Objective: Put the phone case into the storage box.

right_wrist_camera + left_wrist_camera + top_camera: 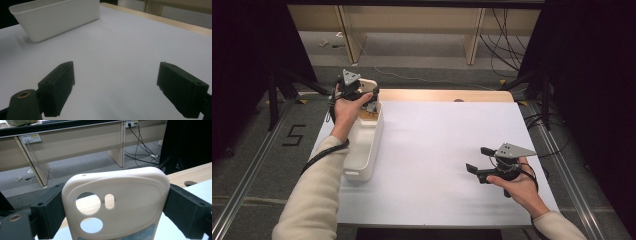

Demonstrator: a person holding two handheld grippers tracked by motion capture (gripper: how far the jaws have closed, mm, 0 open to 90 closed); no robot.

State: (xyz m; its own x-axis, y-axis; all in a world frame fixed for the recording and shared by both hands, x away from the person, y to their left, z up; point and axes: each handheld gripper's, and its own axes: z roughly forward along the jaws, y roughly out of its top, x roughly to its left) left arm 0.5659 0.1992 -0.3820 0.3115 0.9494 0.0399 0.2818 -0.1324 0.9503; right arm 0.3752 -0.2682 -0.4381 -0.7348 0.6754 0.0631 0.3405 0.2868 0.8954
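While my left gripper (368, 96) is hovering over the far end of the white bin (371, 145), I am clamping a cream phone case (117, 202) between its jaws, which are pressing on the case's two side edges with the camera cut-outs facing me. I am keeping my right gripper (478, 159) low over the white worktop (432, 150), its jaws standing wide apart with nothing between them and the bin well ahead of them.

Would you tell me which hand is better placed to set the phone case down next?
Left. The left gripper already clamps the phone case above the far end of the bin. The right gripper rests open and empty over the table, well away.
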